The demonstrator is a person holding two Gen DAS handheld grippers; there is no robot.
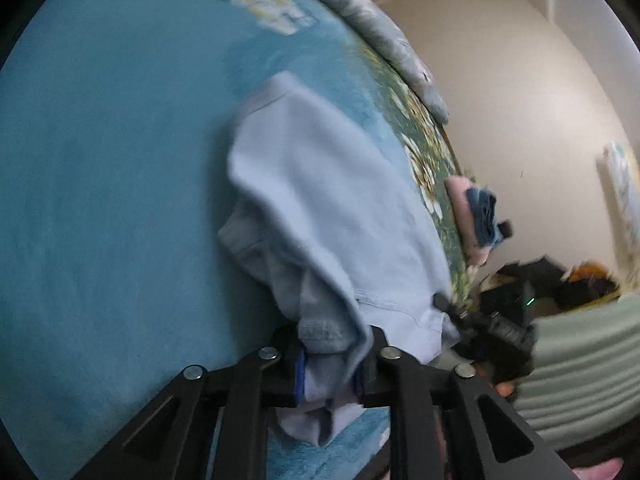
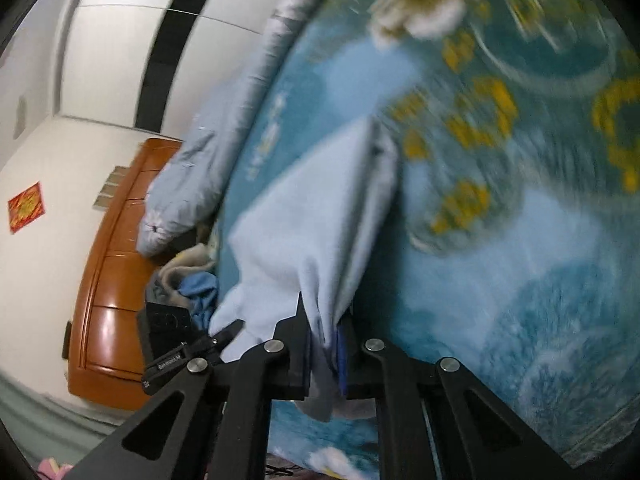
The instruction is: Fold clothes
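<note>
A pale blue garment (image 1: 320, 184) hangs over the blue fleece blanket (image 1: 100, 160) on the bed. My left gripper (image 1: 332, 364) is shut on one bunched edge of it. My right gripper (image 2: 324, 344) is shut on another edge of the same pale blue garment (image 2: 304, 216), which stretches away from the jaws. The right gripper (image 1: 480, 320) also shows in the left wrist view, pinching the hem. The left gripper's black body (image 2: 180, 344) shows at the lower left of the right wrist view. The views are motion-blurred.
A folded pink and blue stack (image 1: 476, 216) lies near the bed's edge. A grey-blue quilt (image 2: 224, 128) lies along the blanket's far side. An orange wooden headboard (image 2: 116, 280) and loose clothes (image 2: 188, 280) are at the left. Flower print (image 2: 480, 120) covers the blanket (image 2: 520, 300).
</note>
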